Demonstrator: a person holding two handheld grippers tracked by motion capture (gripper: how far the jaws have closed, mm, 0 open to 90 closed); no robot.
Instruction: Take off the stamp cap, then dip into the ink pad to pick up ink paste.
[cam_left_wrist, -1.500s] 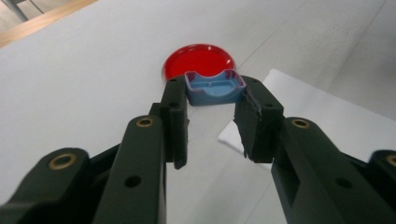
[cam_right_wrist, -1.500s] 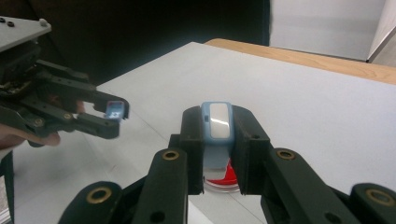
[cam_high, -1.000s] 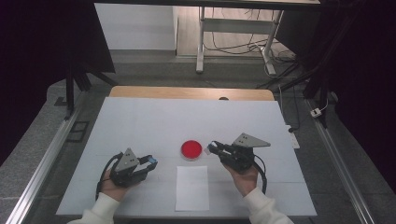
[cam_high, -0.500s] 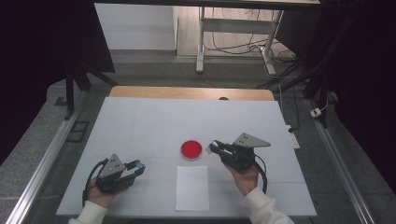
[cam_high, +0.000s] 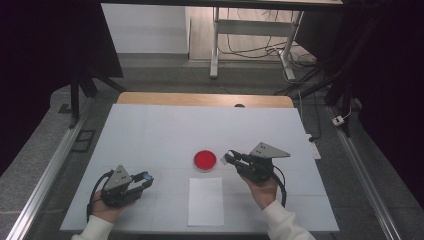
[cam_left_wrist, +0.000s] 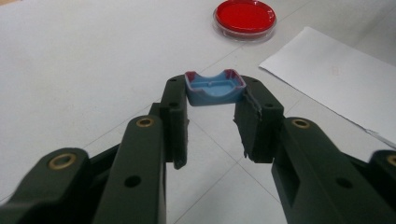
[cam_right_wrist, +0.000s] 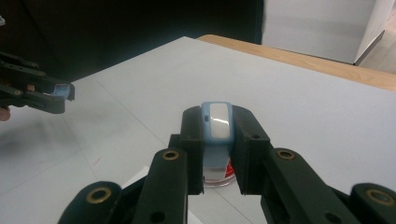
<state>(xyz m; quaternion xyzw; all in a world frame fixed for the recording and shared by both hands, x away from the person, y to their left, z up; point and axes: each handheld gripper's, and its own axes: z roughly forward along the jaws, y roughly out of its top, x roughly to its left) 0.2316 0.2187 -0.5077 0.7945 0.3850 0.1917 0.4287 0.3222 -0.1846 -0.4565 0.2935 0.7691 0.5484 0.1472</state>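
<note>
Nearest to the person, the left gripper (cam_left_wrist: 212, 93) is closed on a small blue cap (cam_left_wrist: 215, 87), held low over the table (cam_high: 150, 130). The right gripper (cam_right_wrist: 217, 122) is clamped on a pale blue device (cam_right_wrist: 217, 122), just beside the red dish (cam_high: 205, 160). Both parts are already picked up; joining them seems to remain. A white paper (cam_high: 206, 201) lies between the hands.

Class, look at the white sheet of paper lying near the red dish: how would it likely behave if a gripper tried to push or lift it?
The sheet of paper lies flat and thin on the table, so it would probably slide when pushed. Lifted by one edge, it would likely droop. Its edges sit flush, so fingers may struggle to get under it.
</note>
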